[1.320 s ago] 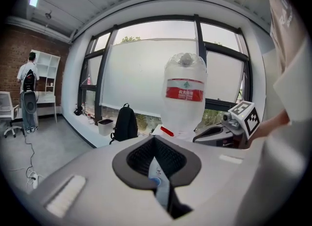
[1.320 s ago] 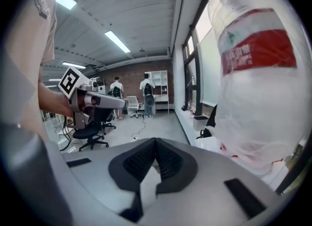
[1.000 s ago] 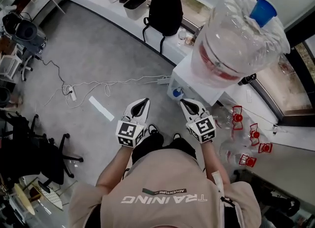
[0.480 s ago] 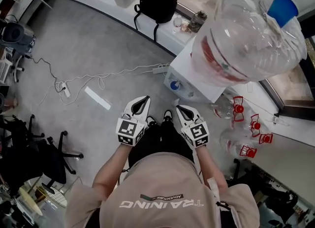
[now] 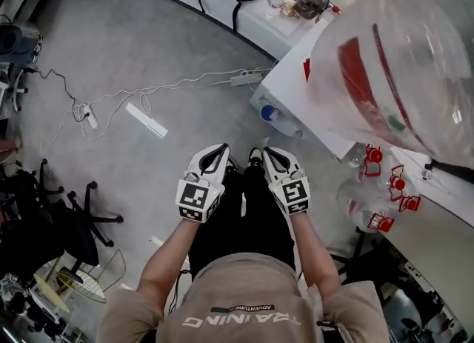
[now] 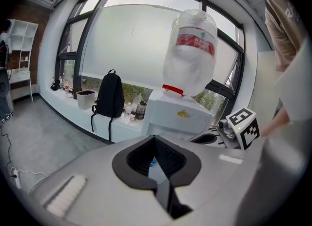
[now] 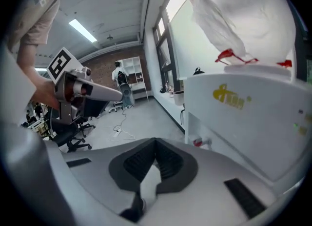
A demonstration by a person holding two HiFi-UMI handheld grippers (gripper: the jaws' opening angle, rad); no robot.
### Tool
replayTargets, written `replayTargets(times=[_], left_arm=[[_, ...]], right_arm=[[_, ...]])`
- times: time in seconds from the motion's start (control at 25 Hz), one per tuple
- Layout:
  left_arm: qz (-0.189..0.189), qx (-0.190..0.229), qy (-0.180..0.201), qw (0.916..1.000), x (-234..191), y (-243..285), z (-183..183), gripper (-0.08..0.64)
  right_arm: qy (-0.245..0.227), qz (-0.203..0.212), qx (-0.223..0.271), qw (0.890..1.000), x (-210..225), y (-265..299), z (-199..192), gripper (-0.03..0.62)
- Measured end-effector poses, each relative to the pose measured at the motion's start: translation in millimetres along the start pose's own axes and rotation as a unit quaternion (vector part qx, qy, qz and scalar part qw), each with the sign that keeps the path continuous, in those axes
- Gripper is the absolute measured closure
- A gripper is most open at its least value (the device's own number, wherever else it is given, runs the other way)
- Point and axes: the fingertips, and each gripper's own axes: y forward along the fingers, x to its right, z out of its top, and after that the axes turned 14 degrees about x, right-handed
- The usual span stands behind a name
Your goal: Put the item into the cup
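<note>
Far right of both claws stands the water dispenser (image 5: 290, 82), its big upturned bottle (image 5: 400, 60) on top, and that's all I have to steer by: neither the item nor the cup shows in any view. My left claw (image 5: 217, 150) and right claw (image 5: 268, 151) hang side by side over the floor (image 5: 148, 52), each with jaws together and nothing between them. I judge the right claw leads, since it's nearer the blue tap (image 5: 267, 112).

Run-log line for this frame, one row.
task: not started | left gripper: shut, empty | right gripper: shut, empty | ahead: water dispenser | task objects: none in view
</note>
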Motion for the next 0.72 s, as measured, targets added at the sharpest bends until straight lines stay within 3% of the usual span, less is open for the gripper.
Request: replayTargets(times=[0.44, 0.72], left_arm=[[0.004, -0.020, -0.019, 0.9996, -20.1, 28.0, -69.9, 0.553], [-0.012, -0.035, -0.033, 0.9988, -10.8, 34.8, -95.7, 0.553]], right_arm=[[0.031, -0.066, 0.007, 0.997, 45.6, 40.1, -76.8, 0.581], [0.051, -0.125, 0.025, 0.991, 64.1, 50.1, -95.3, 0.581]])
